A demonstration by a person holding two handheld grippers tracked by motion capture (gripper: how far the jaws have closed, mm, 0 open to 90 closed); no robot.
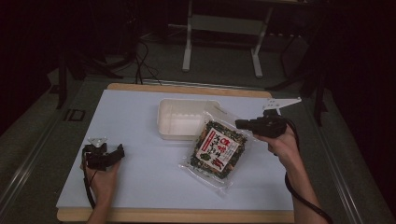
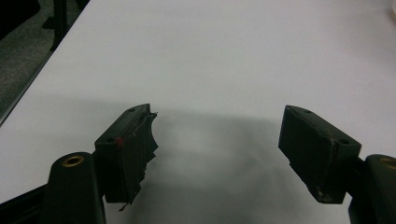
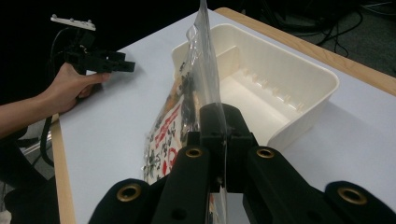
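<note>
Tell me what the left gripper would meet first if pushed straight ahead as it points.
Probably nothing soon: ahead of the open left gripper lies only bare table. The white tray seems off to one side, though depth is unclear.

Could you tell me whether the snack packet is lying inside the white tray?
No, the snack packet lies beside the white tray, pinched by the right gripper.

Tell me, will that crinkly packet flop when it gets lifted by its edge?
Probably yes. The packet is thin clear film, and the right gripper is shut on one edge, so the rest would likely droop. Its loose dark bits may slide toward the low end. It looks light, since that small pinch seems enough to tilt it beside the tray.
</note>
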